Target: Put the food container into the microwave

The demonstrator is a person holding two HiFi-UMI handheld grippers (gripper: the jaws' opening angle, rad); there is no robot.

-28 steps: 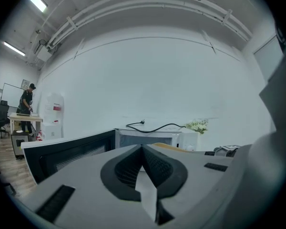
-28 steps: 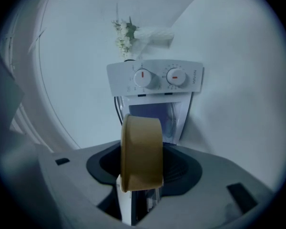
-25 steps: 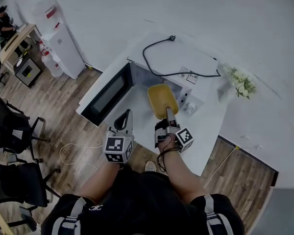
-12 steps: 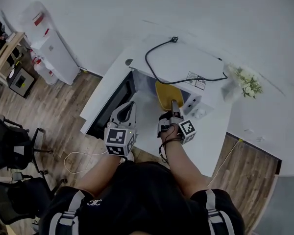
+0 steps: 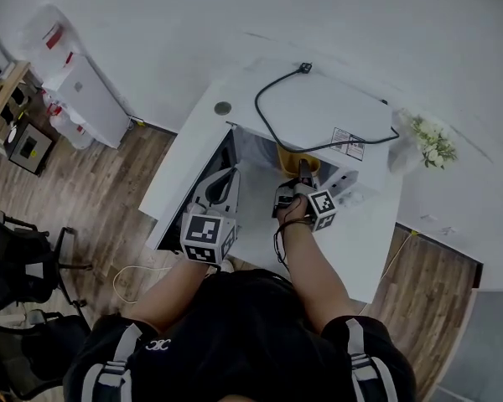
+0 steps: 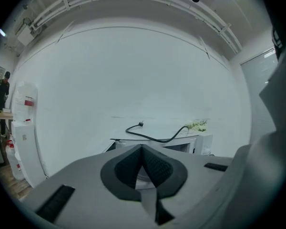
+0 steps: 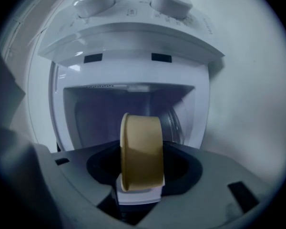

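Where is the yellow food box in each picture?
Head view: the food container sits mid-picture, just ahead of the right gripper, at the microwave mouth.
Left gripper view: not in it.
Right gripper view: dead centre, clamped between the jaws.
Shared landmark: the white microwave shows in all three views.

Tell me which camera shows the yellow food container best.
The right gripper view: the yellow food container sits centred and close, clamped between the jaws before the open microwave. The head view shows only a yellow sliver of it past the right gripper. The left gripper view misses it.
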